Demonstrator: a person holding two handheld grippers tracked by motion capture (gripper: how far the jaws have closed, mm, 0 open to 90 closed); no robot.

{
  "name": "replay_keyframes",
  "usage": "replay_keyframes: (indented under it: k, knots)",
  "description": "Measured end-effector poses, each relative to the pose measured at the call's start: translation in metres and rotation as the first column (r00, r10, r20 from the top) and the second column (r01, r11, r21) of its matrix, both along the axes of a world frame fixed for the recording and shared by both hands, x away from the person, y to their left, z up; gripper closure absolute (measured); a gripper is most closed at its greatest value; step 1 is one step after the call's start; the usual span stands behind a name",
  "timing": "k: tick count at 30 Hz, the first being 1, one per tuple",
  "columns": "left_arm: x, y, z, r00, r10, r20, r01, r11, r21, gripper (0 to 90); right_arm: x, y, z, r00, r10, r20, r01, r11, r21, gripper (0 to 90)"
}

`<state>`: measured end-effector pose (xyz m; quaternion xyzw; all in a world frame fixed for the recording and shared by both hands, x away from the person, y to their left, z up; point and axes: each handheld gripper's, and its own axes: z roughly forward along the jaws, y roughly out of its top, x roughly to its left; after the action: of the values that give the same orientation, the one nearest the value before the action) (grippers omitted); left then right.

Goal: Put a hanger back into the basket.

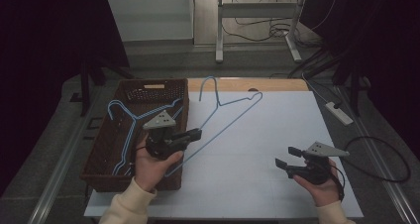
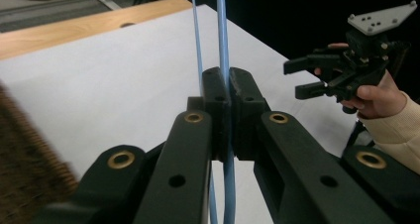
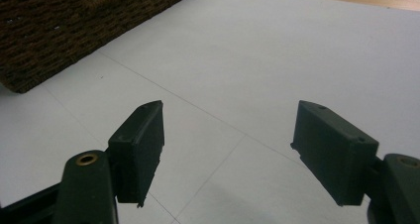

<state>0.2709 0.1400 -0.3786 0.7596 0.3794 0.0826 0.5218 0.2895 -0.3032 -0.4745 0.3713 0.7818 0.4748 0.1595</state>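
Note:
My left gripper [image 1: 199,133] [image 2: 228,85] is shut on the thin wire of a blue hanger [image 1: 233,121] [image 2: 221,30]. It holds the hanger tilted above the white table, beside the basket's right rim, with the hook pointing to the far side. More blue hangers [image 1: 126,130] lie inside the brown wicker basket [image 1: 153,92] [image 3: 74,26]. At the table's near right, my right gripper [image 1: 285,156] [image 3: 228,140] [image 2: 293,79] hovers low over the table. It is open, with nothing between its jaws.
The white table top [image 1: 257,149] stretches between the two hands. A wooden strip [image 1: 277,84] runs along its far edge. Beyond it stands a metal desk frame [image 1: 218,30] with cables on the floor, and a power strip [image 1: 339,112] lies at the right.

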Motion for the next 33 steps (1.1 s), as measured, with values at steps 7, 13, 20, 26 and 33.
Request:
replay_keyframes:
  k: [7, 13, 20, 26, 33]
  knots:
    - [0.0, 0.032, 0.005, 0.9985, 0.052, 0.016, -0.052, 0.9985, -0.016, 86.9, 0.001, 0.0, -0.002, 1.0, 0.0, -0.007, 0.0, 0.9998, -0.02, 28.8]
    - [-0.001, 0.057, 0.011, 0.9948, 0.095, 0.038, -0.093, 0.9951, -0.033, 86.9, 0.001, 0.0, -0.003, 1.0, -0.004, -0.009, 0.004, 0.9996, -0.028, 28.8]
    - [-0.001, 0.087, 0.015, 0.9869, 0.153, 0.05, -0.152, 0.9878, -0.033, 86.9, 0.001, -0.001, -0.004, 0.9999, -0.013, -0.012, 0.012, 0.9992, -0.038, 28.8]
    - [0.001, 0.116, 0.011, 0.9771, 0.209, 0.041, -0.208, 0.978, -0.015, 86.9, 0.002, 0.0, -0.005, 0.9998, -0.014, -0.013, 0.013, 0.9987, -0.049, 28.8]
    - [0.0, 0.143, 0.0, 0.9645, 0.263, 0.022, -0.263, 0.9647, 0.007, 86.9, 0.002, -0.001, -0.005, 0.9997, -0.016, -0.017, 0.015, 0.9984, -0.054, 28.8]
